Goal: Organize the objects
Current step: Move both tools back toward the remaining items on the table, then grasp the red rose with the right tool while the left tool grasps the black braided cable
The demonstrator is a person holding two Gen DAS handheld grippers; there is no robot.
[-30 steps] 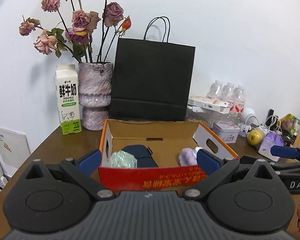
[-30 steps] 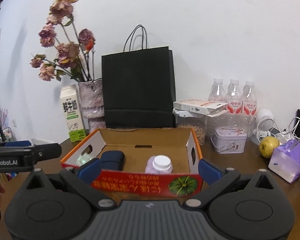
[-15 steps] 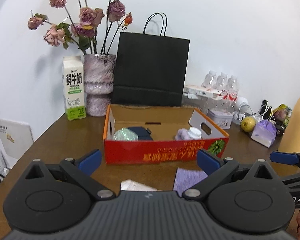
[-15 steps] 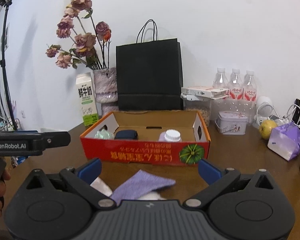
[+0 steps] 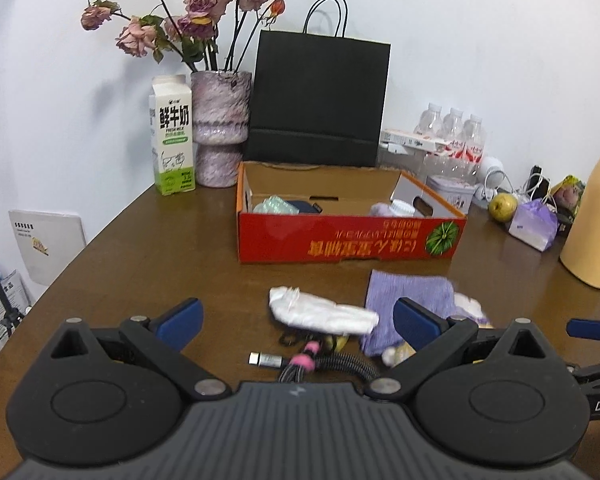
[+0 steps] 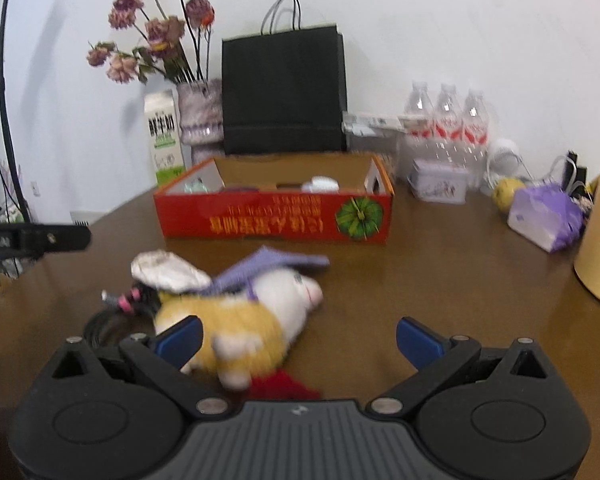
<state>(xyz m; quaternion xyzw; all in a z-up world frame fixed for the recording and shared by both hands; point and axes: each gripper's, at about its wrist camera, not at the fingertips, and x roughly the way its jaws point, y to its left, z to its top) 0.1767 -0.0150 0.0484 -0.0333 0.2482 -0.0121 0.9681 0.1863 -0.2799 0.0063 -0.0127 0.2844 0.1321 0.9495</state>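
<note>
Objects for sorting lie on the brown table [image 5: 148, 248] in front of the red cardboard box [image 5: 348, 236], which serves as the landmark. Inside the box sit a crinkled clear wrapper [image 5: 275, 205], a dark pouch [image 5: 305, 207] and a white-capped bottle [image 5: 400, 207]. Just before the box's front wall lie a white crumpled packet [image 5: 320, 312], a purple cloth [image 5: 410, 300], a cable bundle [image 5: 312, 362] with a pink tie, and a plush toy [image 6: 252, 312] in yellow and white, partly under the cloth. Behind the box stand a black paper bag [image 5: 320, 100], a vase of dried roses [image 5: 220, 128] and a milk carton [image 5: 172, 136]. The left gripper [image 5: 296, 316] hangs above the cable with its jaws spread wide, holding nothing. The right gripper [image 6: 298, 338] is likewise spread and empty, its left fingertip [image 6: 180, 338] beside the plush toy.
</note>
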